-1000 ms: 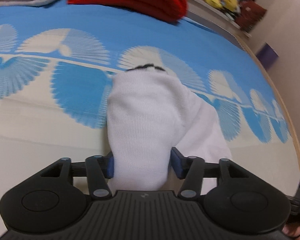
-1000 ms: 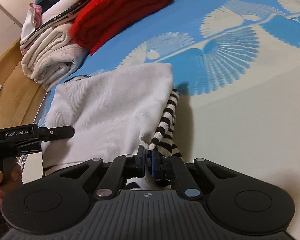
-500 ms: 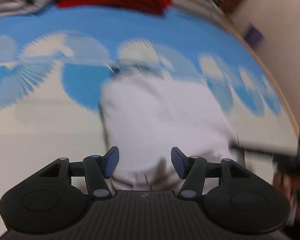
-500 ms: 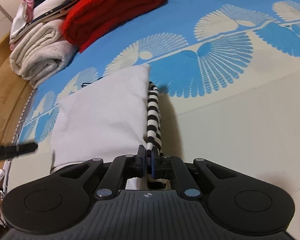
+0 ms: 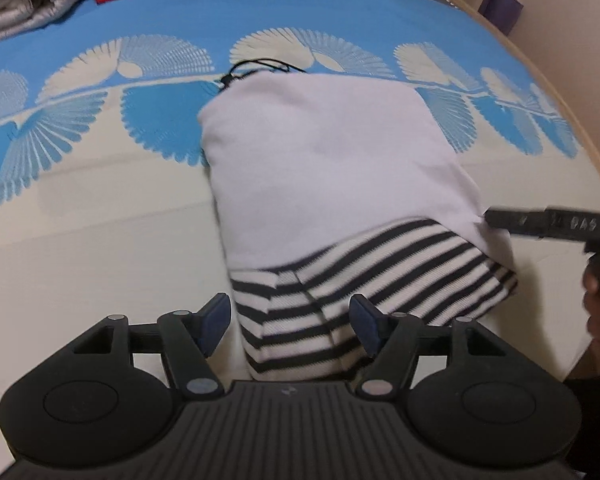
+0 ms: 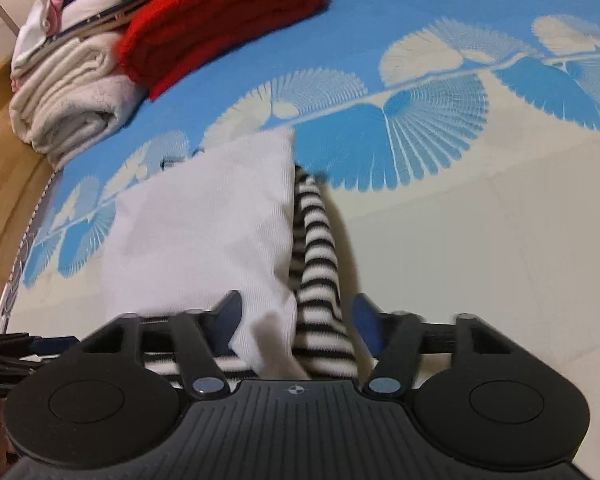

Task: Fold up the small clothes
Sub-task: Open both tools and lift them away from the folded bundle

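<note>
A small white garment [image 5: 324,152] with a black-and-white striped part [image 5: 380,276] lies folded on the blue-and-cream patterned cloth [image 5: 100,208]. It also shows in the right wrist view [image 6: 204,232], with the striped part [image 6: 320,264] along its right edge. My left gripper [image 5: 290,320] is open with its jaws either side of the striped end. My right gripper [image 6: 298,320] is open astride the garment's near edge. The right gripper's finger [image 5: 540,222] touches the garment's right side in the left wrist view.
A red folded knit [image 6: 220,20] and a cream rolled towel [image 6: 68,96] lie at the back, with more folded clothes [image 6: 84,0] behind. A wooden rim [image 5: 572,128] bounds the surface on the right. A wall lies beyond.
Both grippers have opened and let go of the garment. It now lies flat with the white part folded over the striped part.
</note>
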